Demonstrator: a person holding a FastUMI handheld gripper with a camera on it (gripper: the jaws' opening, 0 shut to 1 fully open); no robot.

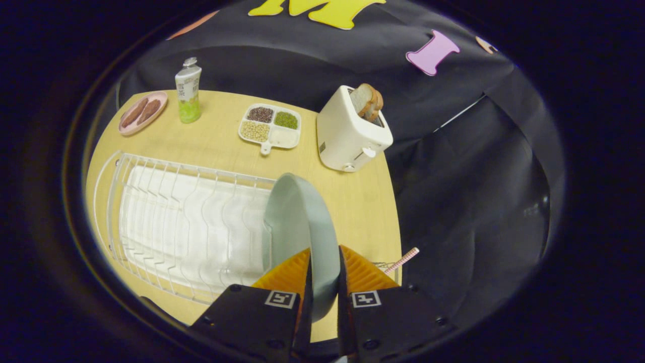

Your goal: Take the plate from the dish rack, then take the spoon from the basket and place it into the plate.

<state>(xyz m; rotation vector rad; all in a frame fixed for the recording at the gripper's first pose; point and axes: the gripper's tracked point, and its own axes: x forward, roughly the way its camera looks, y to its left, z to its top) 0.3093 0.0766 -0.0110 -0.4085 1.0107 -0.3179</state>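
Rack (166, 227): white wire, left of the plate, near corner cut off by the gripper body.
Plate (297, 227): pale, on edge, lower rim hidden between the fingers.
Gripper (325, 272): fingers clamped on the plate's rim.
Spoon (401, 260): probably the pink handle right of the plate; bowl and basket mostly hidden.
Toaster (347, 133): beyond the plate.
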